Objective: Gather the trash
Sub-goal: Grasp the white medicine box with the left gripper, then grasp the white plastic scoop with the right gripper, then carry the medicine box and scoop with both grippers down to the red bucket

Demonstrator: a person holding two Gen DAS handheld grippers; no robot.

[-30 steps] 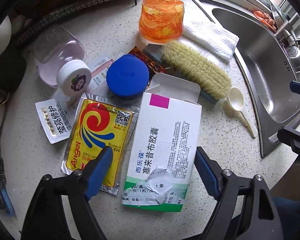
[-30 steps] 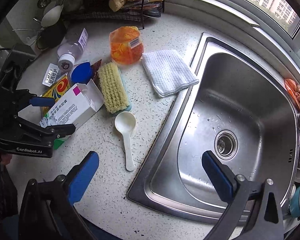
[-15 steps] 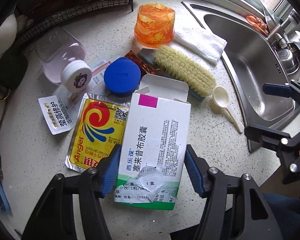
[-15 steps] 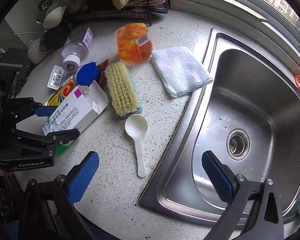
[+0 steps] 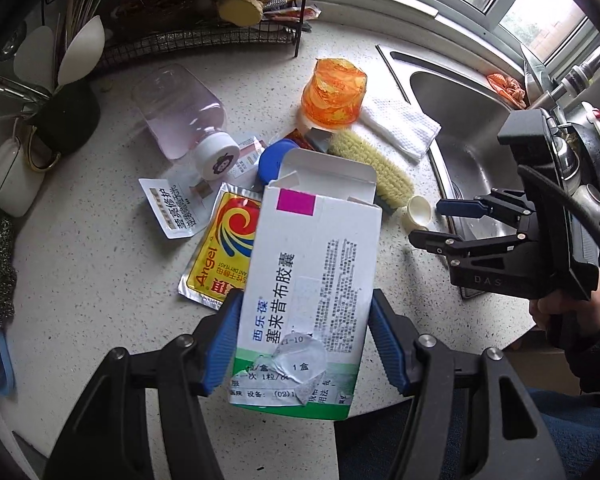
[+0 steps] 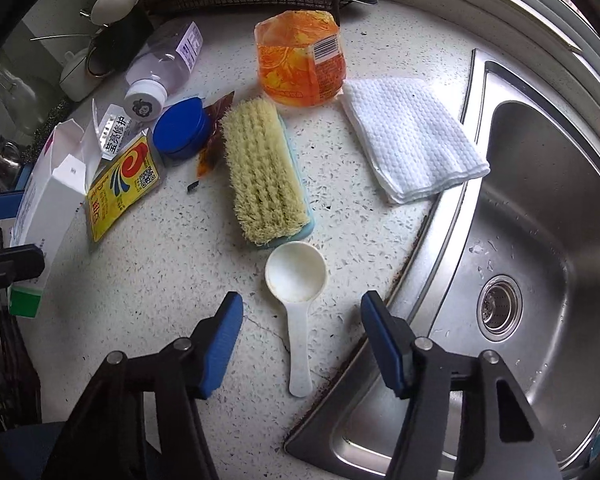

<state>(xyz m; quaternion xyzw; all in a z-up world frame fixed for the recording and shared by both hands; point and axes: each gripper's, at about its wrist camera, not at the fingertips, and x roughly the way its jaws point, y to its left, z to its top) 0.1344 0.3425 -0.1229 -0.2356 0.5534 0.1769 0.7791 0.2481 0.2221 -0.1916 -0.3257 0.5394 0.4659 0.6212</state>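
Left tool (image 5: 305,342) clamps the empty medicine box (image 5: 308,292) by its lower end, lifted off the desk (image 5: 100,280). Open flap is up, so a thin-card grip may crush or slip. Right tool (image 6: 302,344) is closing, jaws either side of the white scoop (image 6: 296,276) handle, not touching. Sink (image 6: 540,240) edge is close; a nudge could skid it in.

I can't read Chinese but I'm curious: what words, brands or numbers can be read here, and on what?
"塞来昔布胶囊", "西乐葆": white medicine box in the left tool.
"Angel", "INSTANT DRY YEAST": yellow sachet.
"莹亮修护": small white sachet.
"DAS", the rest hidden: right tool.
Box's fine print, torn sticker, the orange pack's barcode label and the clear bottle's label: too small to read.
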